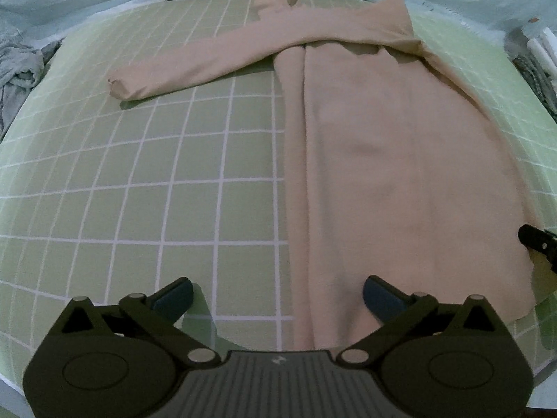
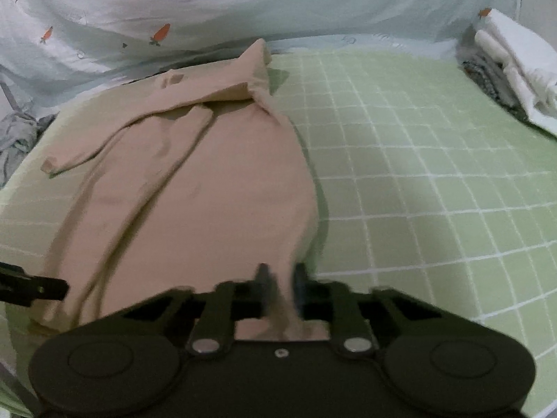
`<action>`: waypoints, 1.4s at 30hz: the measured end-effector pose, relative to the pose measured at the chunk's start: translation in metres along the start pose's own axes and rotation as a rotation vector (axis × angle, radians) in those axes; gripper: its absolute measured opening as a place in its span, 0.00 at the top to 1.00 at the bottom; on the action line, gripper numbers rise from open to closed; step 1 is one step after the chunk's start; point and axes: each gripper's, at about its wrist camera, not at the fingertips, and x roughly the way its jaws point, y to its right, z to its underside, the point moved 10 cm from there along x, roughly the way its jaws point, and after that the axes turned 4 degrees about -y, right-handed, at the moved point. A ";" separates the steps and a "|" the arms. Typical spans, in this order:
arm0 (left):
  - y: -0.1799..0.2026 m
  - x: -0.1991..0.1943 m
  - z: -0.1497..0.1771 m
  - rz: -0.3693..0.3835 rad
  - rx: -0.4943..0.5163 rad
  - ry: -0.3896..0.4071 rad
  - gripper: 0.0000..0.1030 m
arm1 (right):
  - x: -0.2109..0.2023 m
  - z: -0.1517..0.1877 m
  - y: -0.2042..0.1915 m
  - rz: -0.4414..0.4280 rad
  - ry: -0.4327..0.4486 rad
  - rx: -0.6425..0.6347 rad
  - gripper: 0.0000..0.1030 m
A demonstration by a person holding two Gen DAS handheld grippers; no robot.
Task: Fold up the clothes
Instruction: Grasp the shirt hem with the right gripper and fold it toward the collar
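Observation:
A beige long-sleeved shirt (image 1: 400, 156) lies flat on a green gridded mat (image 1: 139, 191), its body folded lengthwise and one sleeve (image 1: 209, 66) stretched out to the left. My left gripper (image 1: 278, 299) stands open over the near hem, straddling the shirt's left folded edge, with one finger over the mat and the other over fabric. In the right wrist view the shirt (image 2: 216, 181) runs away from my right gripper (image 2: 282, 278), which is shut on the hem's right corner; its fingers are blurred. The right gripper (image 1: 538, 244) also shows at the shirt's right edge.
Crumpled grey clothes (image 2: 14, 132) lie off the mat's far left. A stack of folded white and patterned items (image 2: 515, 69) sits at the far right. A pale blue sheet with carrot prints (image 2: 243, 0) lies behind the mat (image 2: 417, 174).

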 end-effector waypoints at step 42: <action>-0.027 -0.007 -0.008 0.081 -0.012 -0.032 0.00 | 0.014 -0.035 -0.095 -0.171 -0.018 -0.057 0.52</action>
